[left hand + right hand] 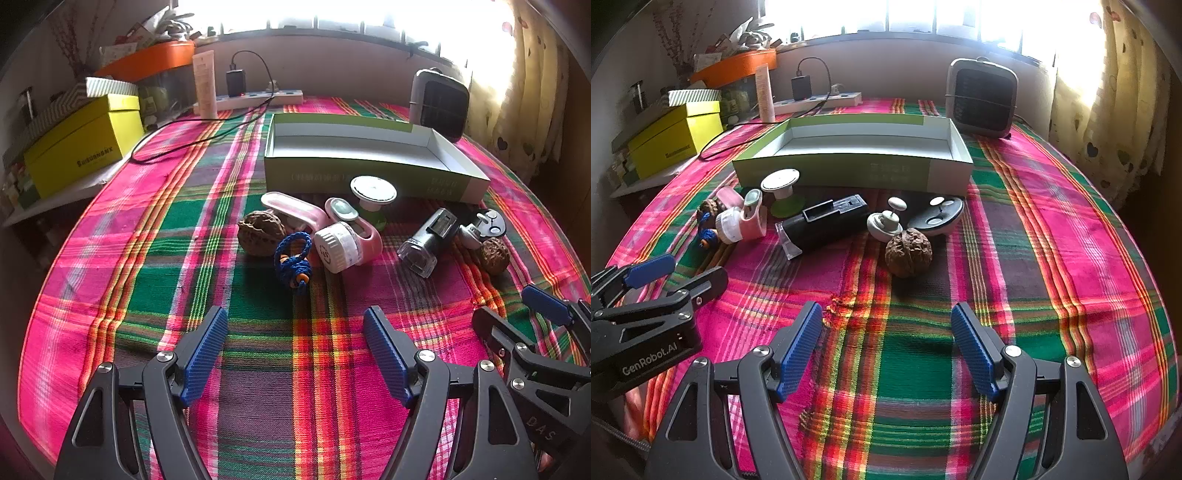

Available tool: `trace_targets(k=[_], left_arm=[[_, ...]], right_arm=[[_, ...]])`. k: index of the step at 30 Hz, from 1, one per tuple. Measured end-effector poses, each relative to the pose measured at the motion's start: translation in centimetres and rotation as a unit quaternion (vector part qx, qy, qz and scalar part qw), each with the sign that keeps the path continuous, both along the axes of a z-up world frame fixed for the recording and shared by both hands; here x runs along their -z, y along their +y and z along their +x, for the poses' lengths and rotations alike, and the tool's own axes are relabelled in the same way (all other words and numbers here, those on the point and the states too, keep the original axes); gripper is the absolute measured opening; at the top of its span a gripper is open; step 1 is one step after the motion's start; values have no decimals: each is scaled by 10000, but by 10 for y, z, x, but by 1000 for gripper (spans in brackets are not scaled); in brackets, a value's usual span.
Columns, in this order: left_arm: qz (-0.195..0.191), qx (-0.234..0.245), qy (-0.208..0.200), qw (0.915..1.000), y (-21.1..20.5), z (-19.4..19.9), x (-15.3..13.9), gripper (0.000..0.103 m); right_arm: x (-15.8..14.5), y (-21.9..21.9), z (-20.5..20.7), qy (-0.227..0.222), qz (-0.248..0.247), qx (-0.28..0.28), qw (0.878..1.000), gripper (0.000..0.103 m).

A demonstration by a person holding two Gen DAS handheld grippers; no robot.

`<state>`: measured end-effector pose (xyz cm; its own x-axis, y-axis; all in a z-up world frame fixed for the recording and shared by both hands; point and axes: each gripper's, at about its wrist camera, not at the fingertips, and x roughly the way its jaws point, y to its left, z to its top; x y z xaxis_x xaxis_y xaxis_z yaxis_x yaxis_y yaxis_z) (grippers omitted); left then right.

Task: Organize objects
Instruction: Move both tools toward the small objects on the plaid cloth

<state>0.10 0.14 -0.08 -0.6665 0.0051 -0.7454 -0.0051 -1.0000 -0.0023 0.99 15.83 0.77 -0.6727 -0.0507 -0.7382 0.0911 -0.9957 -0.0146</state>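
Plaid woven tablecloth (pixel 184 221), wrinkled walnut (pixel 258 236), blue braided cord (pixel 293 258), ribbed white-capped pink bottle (pixel 343 245), clear-tipped black flashlight (pixel 430 240), all before an open green cardboard box (pixel 369 166), left gripper (pixel 295 354) and right gripper (pixel 886 350) both wide apart, empty, only right view showing round dark dish (pixel 936 216).

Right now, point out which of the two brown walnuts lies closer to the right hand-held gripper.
The wrinkled brown walnut beside the white knob piece, apart from the pile. The other brown walnut sits far left, against the pink device and blue cord.

Bare cloth (pixel 886 295) before clutter (pixel 827 225)
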Motion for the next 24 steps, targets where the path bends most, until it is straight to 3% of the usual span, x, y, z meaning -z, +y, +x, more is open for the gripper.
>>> trace_targets(k=[24], left_arm=[[-2, 78, -32, 10000, -3, 0, 2, 76]], right_arm=[[-2, 1, 3, 8, -9, -89, 10000, 73]])
